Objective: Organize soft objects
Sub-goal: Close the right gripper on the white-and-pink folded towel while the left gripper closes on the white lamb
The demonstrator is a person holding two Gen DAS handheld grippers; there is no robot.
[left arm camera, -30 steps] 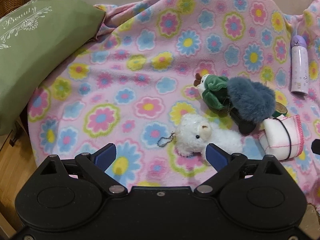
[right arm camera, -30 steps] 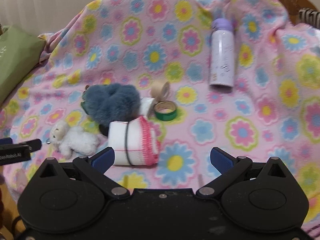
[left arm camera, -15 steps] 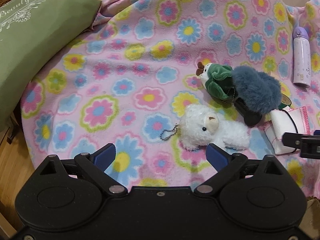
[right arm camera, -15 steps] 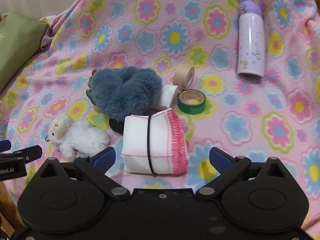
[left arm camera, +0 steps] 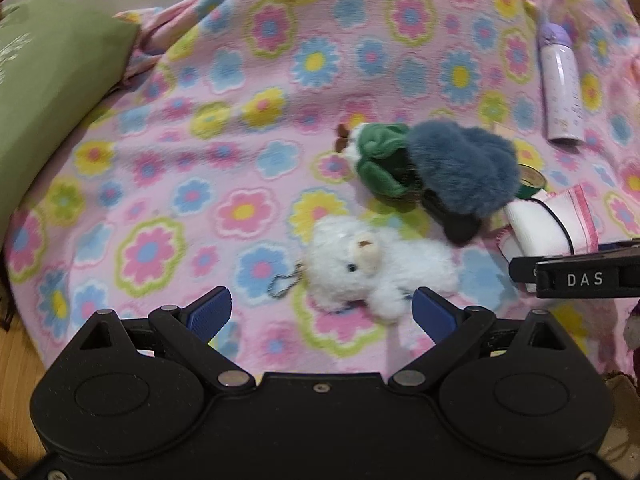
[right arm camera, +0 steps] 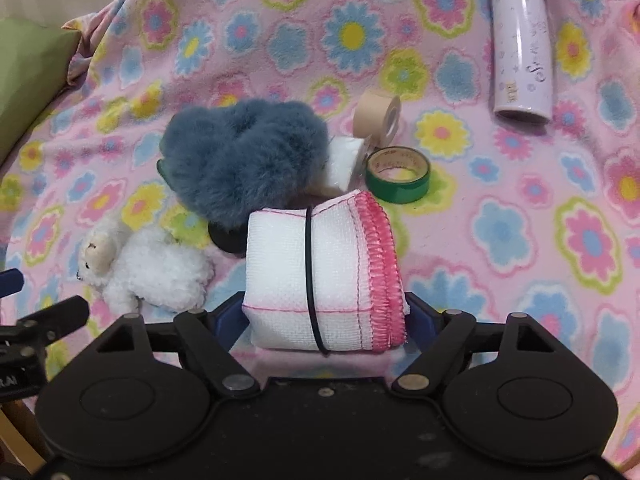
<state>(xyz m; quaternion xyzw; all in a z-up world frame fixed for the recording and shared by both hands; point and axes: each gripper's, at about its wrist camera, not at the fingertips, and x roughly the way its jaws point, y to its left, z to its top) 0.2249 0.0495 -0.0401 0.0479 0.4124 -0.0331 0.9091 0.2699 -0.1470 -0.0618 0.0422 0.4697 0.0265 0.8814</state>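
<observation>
Fleecy floral blanket (right arm camera: 500, 184), woven white cloth roll (right arm camera: 324, 276), fluffy lamb plush (left arm camera: 372, 264), glossy bottle (right arm camera: 520, 40)

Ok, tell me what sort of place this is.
Probably a home living space, on a couch or bed. A floral fleece blanket drapes over a soft seat beside a green cushion, wood flooring shows below, and a white plush lamb lies on top.

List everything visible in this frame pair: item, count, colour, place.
Rolled cloth: 1, white with pink edge and black band, between right tool's pads.
Lamb plush: 1, white, ahead of left tool.
Furry item: 1, blue-grey, behind cloth.
Green plush: 1, beside furry item.
Tape rolls: green, beige.
Bottle: 1, lilac, lying far right.
Pillow: 1, green, left.
Blanket: 1, pink floral.
Left tool: open.
Right tool: closing around cloth.
</observation>
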